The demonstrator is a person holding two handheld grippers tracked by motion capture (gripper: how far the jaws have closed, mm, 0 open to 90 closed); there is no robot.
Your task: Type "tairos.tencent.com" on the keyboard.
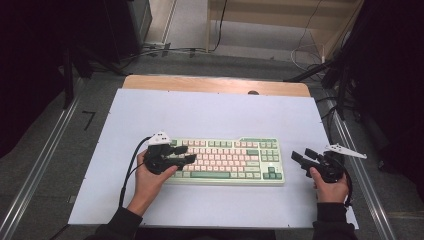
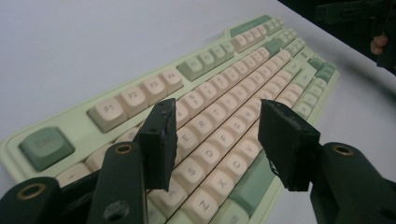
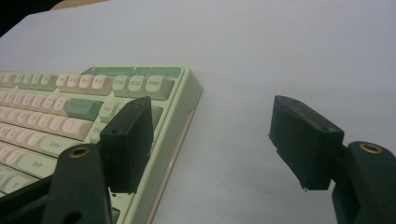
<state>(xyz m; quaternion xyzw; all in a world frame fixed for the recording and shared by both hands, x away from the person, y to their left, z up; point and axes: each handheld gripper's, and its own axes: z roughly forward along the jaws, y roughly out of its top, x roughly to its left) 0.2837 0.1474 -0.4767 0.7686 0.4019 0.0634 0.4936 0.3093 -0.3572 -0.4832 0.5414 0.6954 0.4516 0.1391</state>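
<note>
On the white mat (image 1: 210, 107) that covers most of the wooden table (image 1: 215, 84), a pale green keyboard (image 1: 227, 161) with cream and green keys lies flat, set toward the near edge and roughly midway between the left and right edges, its long side parallel to the near edge.

At the keyboard's left end, the left gripper (image 1: 184, 153) hangs over the keys, held in the person's left hand (image 1: 150, 177), whose forearm comes in from the near edge. Its jaws point toward the right edge and stand apart with nothing between them. From the left gripper view, the left gripper (image 2: 217, 140) looks down along the rows of letter keys, with the green escape key (image 2: 45, 147) off to one side; the pads sit just above the keycaps, and whether they touch any key I cannot tell.

Beyond the keyboard's right end, near the right edge of the mat, the right gripper (image 1: 304, 156) rests in the right hand (image 1: 331, 187), jaws aimed toward the keyboard but apart from it. In the right gripper view, the right gripper (image 3: 215, 140) has its jaws spread wide and empty: one jaw is in line with the keyboard's corner, the other over bare mat.
</note>
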